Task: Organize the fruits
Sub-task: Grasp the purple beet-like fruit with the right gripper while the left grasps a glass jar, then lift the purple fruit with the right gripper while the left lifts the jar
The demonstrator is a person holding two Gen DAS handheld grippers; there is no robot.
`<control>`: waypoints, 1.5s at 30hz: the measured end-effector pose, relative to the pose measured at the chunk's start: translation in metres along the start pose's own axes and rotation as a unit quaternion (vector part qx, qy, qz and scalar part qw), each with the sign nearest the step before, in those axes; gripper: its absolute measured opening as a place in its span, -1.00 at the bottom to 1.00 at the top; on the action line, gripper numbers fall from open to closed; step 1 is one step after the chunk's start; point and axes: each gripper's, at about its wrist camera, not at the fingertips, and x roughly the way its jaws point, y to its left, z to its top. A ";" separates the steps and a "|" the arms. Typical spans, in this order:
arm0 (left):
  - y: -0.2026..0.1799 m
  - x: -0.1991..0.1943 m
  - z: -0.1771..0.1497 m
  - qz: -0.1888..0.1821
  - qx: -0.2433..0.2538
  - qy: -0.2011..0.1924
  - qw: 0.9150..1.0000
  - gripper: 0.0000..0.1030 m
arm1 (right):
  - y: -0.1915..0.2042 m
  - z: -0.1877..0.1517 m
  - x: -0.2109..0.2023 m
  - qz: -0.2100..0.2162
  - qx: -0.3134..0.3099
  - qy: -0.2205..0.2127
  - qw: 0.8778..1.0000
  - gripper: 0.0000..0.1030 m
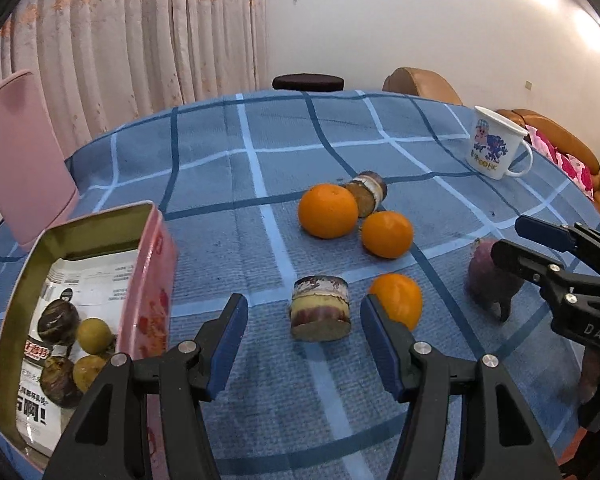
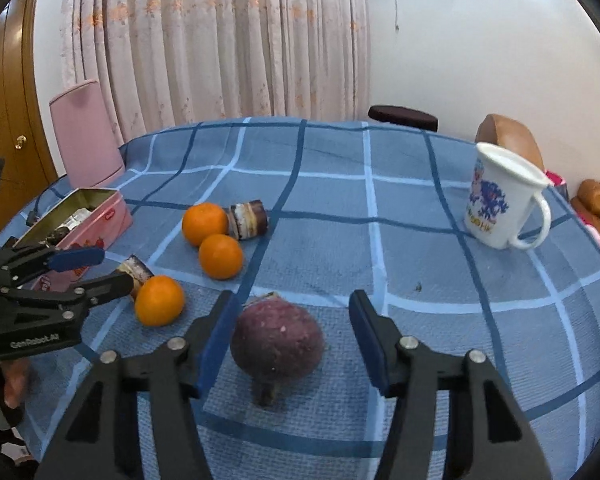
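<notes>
On the woven checked cloth (image 2: 420,240), a round, rough-skinned purple fruit (image 2: 278,346), three smooth oranges (image 2: 220,256).

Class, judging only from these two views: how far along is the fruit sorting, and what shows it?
Done: several small round fruits lie in the pink tin. In hand: nothing gripped; the left gripper stands open around a sugarcane piece, the right gripper open around the purple fruit. Left: three oranges and another cane piece on the table.

Pleated curtain (image 2: 216,40), white wall (image 1: 400,20)
</notes>
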 end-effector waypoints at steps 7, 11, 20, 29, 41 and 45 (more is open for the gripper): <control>0.003 0.014 0.002 -0.024 -0.011 0.025 0.999 -0.27 | 0.005 0.000 0.008 0.027 -0.009 0.023 0.999 0.13; 0.001 0.018 0.003 -0.039 -0.008 0.035 0.999 -0.29 | 0.004 -0.001 0.017 0.069 -0.001 0.048 0.996 0.05; 0.005 0.008 0.002 -0.045 -0.017 0.010 0.999 -0.29 | 0.009 -0.002 0.012 0.060 -0.009 0.034 0.998 0.05; 0.009 -0.006 0.002 -0.036 -0.029 -0.029 0.999 -0.29 | 0.009 -0.002 -0.005 0.059 -0.012 -0.011 0.998 0.05; 0.011 -0.023 -0.002 -0.018 -0.029 -0.075 0.997 -0.29 | 0.012 -0.005 -0.021 0.058 -0.021 -0.056 0.996 0.05; 0.009 -0.025 -0.003 -0.010 -0.026 -0.084 0.996 -0.29 | 0.012 -0.005 -0.022 0.058 -0.021 -0.062 0.996 0.05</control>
